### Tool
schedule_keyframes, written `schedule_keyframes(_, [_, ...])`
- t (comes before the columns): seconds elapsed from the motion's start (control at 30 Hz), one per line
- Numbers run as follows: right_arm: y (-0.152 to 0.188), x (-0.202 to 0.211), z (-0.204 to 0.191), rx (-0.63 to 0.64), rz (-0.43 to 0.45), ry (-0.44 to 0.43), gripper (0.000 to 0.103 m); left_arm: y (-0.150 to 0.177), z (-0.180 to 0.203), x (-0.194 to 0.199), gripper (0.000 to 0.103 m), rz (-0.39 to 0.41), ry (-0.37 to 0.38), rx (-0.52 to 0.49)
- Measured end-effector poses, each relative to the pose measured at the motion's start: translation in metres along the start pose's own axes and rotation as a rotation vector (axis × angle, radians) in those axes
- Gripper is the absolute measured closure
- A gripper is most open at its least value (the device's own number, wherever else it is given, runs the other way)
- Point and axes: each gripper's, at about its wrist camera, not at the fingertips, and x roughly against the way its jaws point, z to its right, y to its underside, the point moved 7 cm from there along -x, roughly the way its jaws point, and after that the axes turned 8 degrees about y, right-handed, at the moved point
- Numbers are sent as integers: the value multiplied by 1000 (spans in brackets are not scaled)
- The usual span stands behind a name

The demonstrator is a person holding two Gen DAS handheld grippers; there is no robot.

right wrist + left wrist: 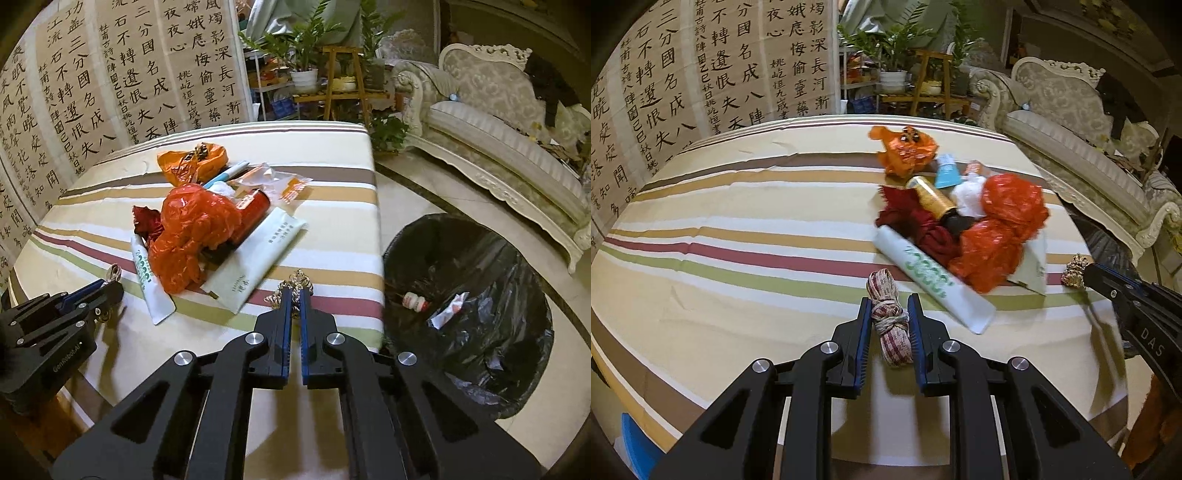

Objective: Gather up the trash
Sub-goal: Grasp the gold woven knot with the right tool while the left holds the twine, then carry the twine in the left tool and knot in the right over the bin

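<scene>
While both jaw pairs clamp: left gripper [889, 308] shut on ribbon bundle [889, 321] — soft, light, held at knotted middle. Right gripper [294, 295] pinches gold tinsel scrap [297, 282] at tips — flimsy, crushable, slip-prone; bin [469, 314] just right of jaws.

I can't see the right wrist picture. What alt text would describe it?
The right gripper has its jaws shut on a crinkled gold ribbon scrap at the edge of a striped table. A trash pile lies behind it; a black-lined bin stands on the floor to the right.
</scene>
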Motion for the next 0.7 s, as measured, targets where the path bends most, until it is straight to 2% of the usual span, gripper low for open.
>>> schedule_keyframes(0.4, [1, 25, 41, -54, 53, 48, 99, -11, 54, 4, 82, 22, 71, -82])
schedule_keyframes(0.7, [10, 34, 107, -144, 68, 150, 99, -24, 115, -3, 82, 44, 148, -179])
